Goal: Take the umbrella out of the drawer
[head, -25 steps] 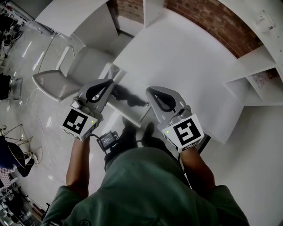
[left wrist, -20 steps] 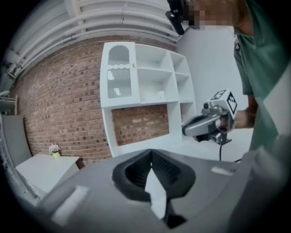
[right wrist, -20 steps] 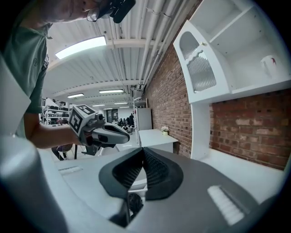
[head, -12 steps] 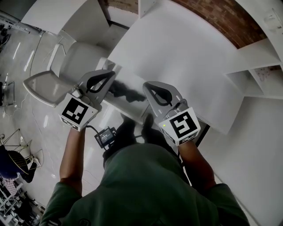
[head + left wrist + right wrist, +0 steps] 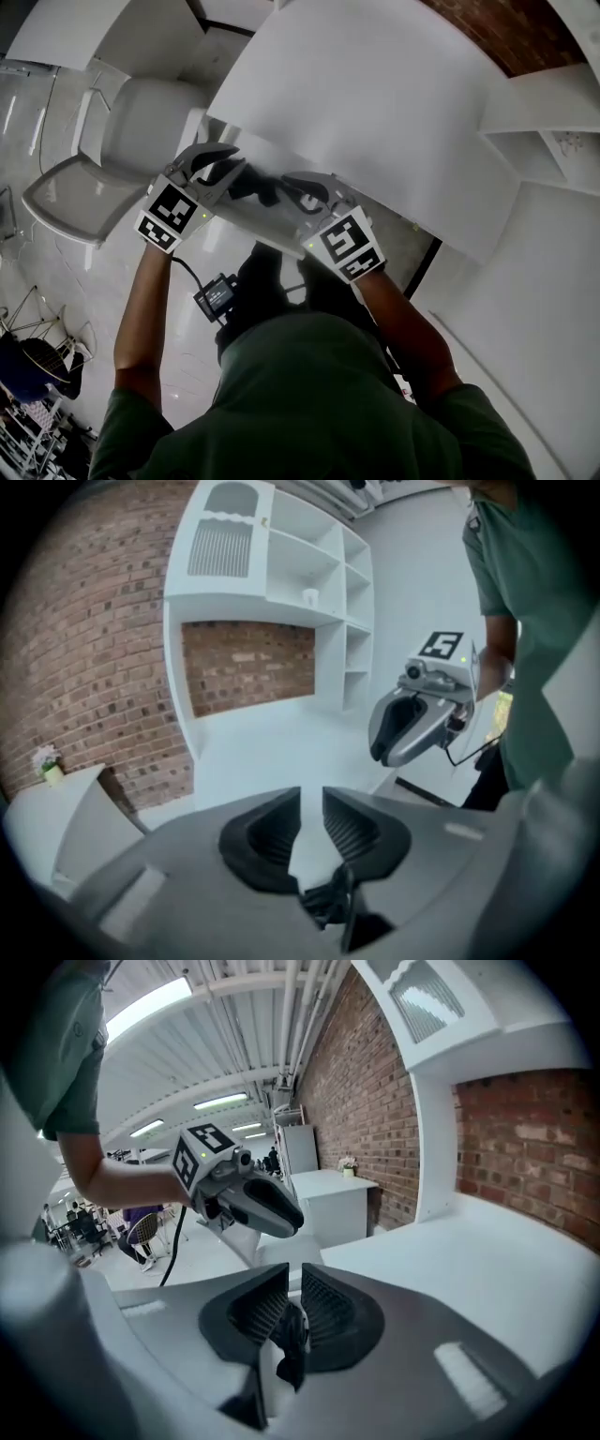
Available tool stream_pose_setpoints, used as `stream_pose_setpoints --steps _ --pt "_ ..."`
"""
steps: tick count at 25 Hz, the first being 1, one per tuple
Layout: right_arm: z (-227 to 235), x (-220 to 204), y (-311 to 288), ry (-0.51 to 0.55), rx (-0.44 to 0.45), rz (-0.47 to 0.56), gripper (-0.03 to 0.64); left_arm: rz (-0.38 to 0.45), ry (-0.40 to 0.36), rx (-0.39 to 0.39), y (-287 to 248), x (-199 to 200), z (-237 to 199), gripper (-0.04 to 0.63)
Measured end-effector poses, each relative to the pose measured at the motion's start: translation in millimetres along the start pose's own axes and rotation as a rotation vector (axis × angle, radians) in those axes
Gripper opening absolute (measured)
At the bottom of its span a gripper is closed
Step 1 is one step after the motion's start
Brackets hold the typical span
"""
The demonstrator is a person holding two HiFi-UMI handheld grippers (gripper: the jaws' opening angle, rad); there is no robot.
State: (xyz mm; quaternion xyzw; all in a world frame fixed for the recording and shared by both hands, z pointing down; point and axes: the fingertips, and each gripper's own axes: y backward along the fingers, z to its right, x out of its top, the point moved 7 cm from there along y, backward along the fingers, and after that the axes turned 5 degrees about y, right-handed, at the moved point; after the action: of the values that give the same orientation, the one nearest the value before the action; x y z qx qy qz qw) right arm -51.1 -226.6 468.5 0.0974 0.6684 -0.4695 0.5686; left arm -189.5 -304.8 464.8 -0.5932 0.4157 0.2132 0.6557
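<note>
The left gripper [image 5: 311,799] and right gripper [image 5: 295,1279] had just been opening, the umbrella [image 5: 255,187] unpinched between their jaws; a shallow bite might catch only fabric and slip.

Evenly lit white room, 3 wide-angle pictures.
Ceiling strip lights [image 5: 150,1005] give soft light; glare streaks the glossy floor [image 5: 28,122]; the umbrella [image 5: 259,187] is a dark, soft smudge; both gripper views curve and blacken at their corners.
</note>
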Motion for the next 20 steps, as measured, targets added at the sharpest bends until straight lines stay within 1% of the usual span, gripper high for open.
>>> stream_pose_setpoints --steps 4,7,11,13,16,18,20 --pt "5.3 -44.9 -45.0 -0.024 0.044 -0.093 0.075 -0.118 -0.033 -0.117 -43.0 -47.6 -9.8 0.128" --pt "8.1 -82.4 -77.2 -0.027 0.066 -0.168 0.114 -0.216 -0.058 -0.194 -74.8 -88.4 -12.6 0.178" --pt "8.6 -131.5 -116.5 -0.024 0.103 -0.276 0.163 -0.356 -0.068 -0.279 -113.9 -145.8 -10.3 0.217" --pt "8.6 -154.8 -134.4 -0.02 0.116 -0.33 0.186 -0.411 -0.073 -0.32 -130.1 -168.4 -7.3 0.268" --pt "8.7 -186.3 -160.6 -0.002 0.134 -0.409 0.22 -0.481 -0.08 -0.375 -149.0 -196.9 -4.3 0.332" --pt "9.8 -206.3 -176.3 0.015 0.147 -0.463 0.243 -0.526 -0.099 -0.399 -160.4 -212.6 -3.5 0.35" --pt "11.1 -224.9 -190.0 0.029 0.163 -0.511 0.259 -0.569 -0.143 -0.406 -172.5 -227.5 -3.6 0.353"
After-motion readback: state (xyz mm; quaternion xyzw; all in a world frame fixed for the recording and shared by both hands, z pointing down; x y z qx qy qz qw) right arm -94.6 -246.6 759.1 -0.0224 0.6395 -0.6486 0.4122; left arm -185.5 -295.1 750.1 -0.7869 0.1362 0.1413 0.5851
